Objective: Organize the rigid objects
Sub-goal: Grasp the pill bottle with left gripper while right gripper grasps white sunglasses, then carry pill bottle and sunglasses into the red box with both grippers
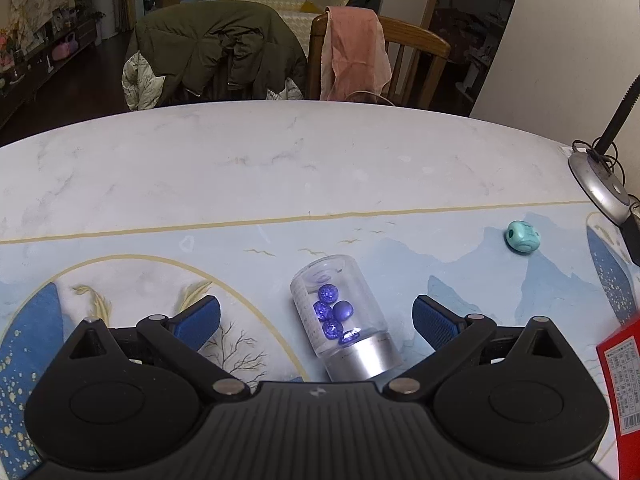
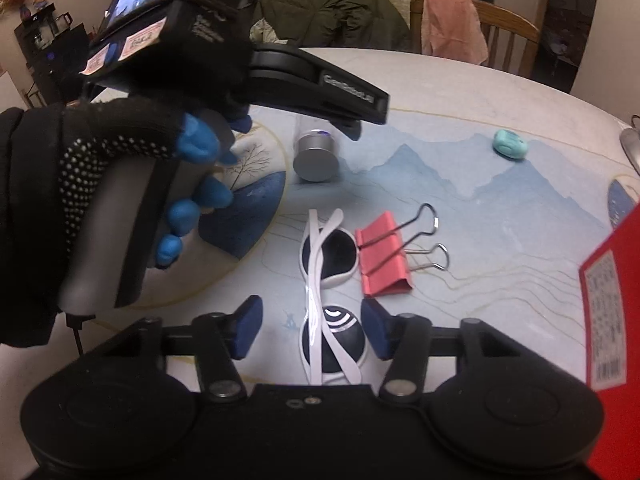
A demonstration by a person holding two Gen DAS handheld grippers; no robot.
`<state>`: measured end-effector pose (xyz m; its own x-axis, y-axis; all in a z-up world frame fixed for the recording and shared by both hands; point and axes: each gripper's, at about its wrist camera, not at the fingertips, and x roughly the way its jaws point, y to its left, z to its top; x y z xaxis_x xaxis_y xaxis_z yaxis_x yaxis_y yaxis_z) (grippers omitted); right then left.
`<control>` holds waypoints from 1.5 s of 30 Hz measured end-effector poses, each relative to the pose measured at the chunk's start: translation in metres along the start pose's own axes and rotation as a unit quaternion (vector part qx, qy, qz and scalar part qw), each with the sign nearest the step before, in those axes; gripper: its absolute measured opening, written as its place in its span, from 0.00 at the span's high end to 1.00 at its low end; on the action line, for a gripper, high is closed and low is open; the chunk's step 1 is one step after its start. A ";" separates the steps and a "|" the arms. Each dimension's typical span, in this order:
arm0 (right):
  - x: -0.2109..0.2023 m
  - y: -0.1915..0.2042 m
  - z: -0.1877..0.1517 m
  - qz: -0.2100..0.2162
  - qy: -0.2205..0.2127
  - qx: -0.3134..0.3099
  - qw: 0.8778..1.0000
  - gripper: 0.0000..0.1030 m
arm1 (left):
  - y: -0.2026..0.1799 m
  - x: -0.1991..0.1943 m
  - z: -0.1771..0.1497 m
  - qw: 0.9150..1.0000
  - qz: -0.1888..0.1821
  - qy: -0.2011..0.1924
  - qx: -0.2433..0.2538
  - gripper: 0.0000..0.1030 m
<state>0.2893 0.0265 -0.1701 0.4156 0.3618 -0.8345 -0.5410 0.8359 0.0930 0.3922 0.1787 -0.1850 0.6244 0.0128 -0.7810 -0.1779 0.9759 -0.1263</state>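
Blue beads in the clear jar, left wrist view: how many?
5 visible. In the jar, lying on its side: one nearest the closed end, two mid-jar, one lower, one against the silver cap. More may be hidden behind these.

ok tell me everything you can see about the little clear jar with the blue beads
The clear jar is a small see-through cylinder, glass or plastic, with a silver metal-looking cap, which is on. It lies on its side on the printed table cover, cap toward the camera in both views. Inside sit about five glossy blue beads. It lies between the open blue pads of the left tool; neither touches it.
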 end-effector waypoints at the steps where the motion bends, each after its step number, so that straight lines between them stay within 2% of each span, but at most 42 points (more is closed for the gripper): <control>1: 0.001 0.001 0.001 0.001 0.001 -0.002 1.000 0.60 | 0.000 0.002 0.000 1.000 0.003 0.001 0.001 0.01; 6: 0.007 0.003 0.004 0.001 0.000 -0.006 1.000 0.70 | -0.002 0.008 -0.002 1.000 0.003 0.003 0.007 0.01; 9: 0.008 0.004 0.004 -0.004 -0.001 -0.009 1.000 0.75 | -0.003 0.011 -0.004 1.000 -0.001 0.011 0.009 0.12; 11: 0.008 0.004 0.005 -0.007 -0.001 -0.009 1.000 0.84 | -0.004 0.010 -0.006 1.000 0.004 0.006 0.015 0.19; 12: 0.009 0.004 0.005 -0.008 0.000 -0.008 1.000 0.85 | -0.004 0.009 -0.007 1.000 0.002 0.005 0.014 0.20; 16: 0.008 0.005 0.004 -0.014 0.001 -0.007 1.000 0.94 | -0.002 0.006 -0.006 1.000 -0.003 0.001 0.014 0.42; 19: 0.008 0.004 0.002 -0.017 0.000 -0.003 1.000 0.95 | -0.001 0.003 -0.007 1.000 -0.015 0.001 0.015 0.60; 28: -0.010 0.001 -0.009 -0.008 -0.004 0.033 0.999 0.95 | 0.010 -0.014 -0.019 1.000 -0.024 0.007 0.009 0.60; 36: -0.042 -0.002 -0.023 0.005 -0.015 0.052 0.999 0.95 | 0.018 -0.053 -0.039 0.999 -0.038 0.012 -0.007 0.60; 45: -0.089 -0.008 -0.040 0.015 -0.043 0.070 0.996 0.95 | 0.015 -0.106 -0.067 0.998 -0.065 0.015 0.000 0.60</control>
<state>0.2274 -0.0286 -0.1181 0.4658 0.4164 -0.7807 -0.4487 0.8716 0.1972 0.2724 0.1776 -0.1449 0.6185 -0.1208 -0.7764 -0.0972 0.9688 -0.2281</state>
